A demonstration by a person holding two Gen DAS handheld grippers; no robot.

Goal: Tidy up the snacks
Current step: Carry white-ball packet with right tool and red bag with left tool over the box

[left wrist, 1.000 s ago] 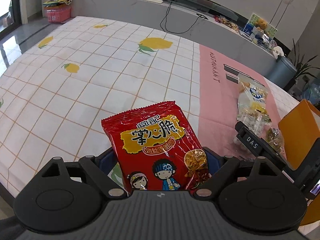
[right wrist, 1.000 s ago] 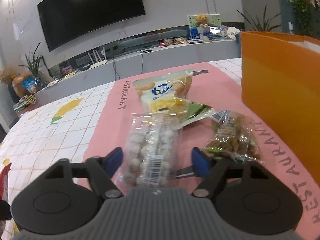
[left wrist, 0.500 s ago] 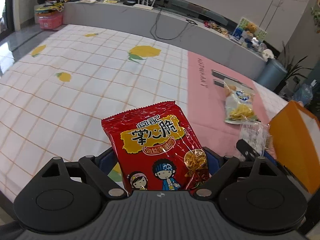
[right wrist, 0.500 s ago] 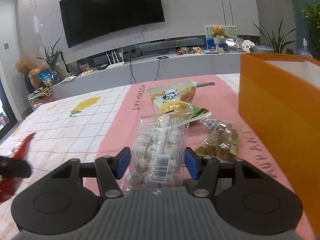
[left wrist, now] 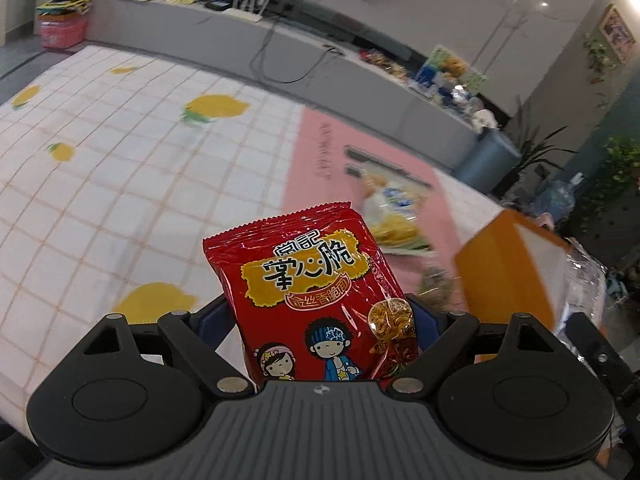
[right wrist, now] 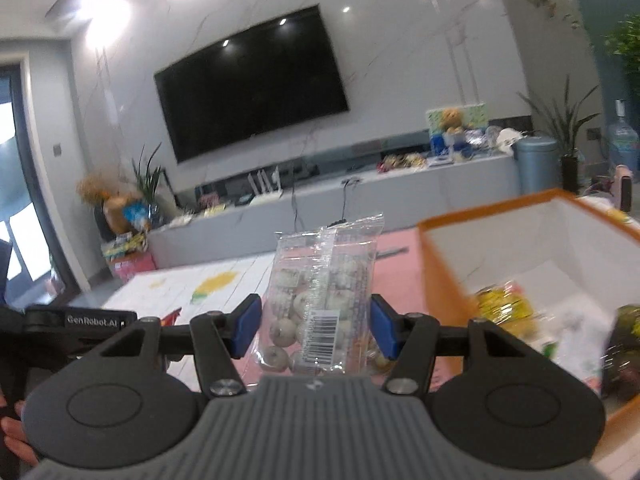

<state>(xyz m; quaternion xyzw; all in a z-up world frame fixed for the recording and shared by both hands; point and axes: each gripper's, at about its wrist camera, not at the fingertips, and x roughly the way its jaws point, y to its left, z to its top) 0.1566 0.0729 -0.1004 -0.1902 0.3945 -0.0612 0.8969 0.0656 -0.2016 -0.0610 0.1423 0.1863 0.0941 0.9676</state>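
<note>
The clear bag of round sweets (right wrist: pixel 320 296) is pinched at its lower sides by the right gripper (right wrist: pixel 314 326), in the air beside the orange box (right wrist: pixel 444 280). The red snack bag (left wrist: pixel 316 300) is pinched by the left gripper (left wrist: pixel 320 320) above the counter (left wrist: pixel 120 184). Both bags are judged light, soft and slippery, so the sealed edges should be held.

Black tongs (right wrist: pixel 314 326) with blue pads (right wrist: pixel 246 326), silver screws, ribbed grey body.

light: bright ceiling spots, wall glare; blur: backgrounds smeared; edges: fisheye-bent, dark corners
</note>
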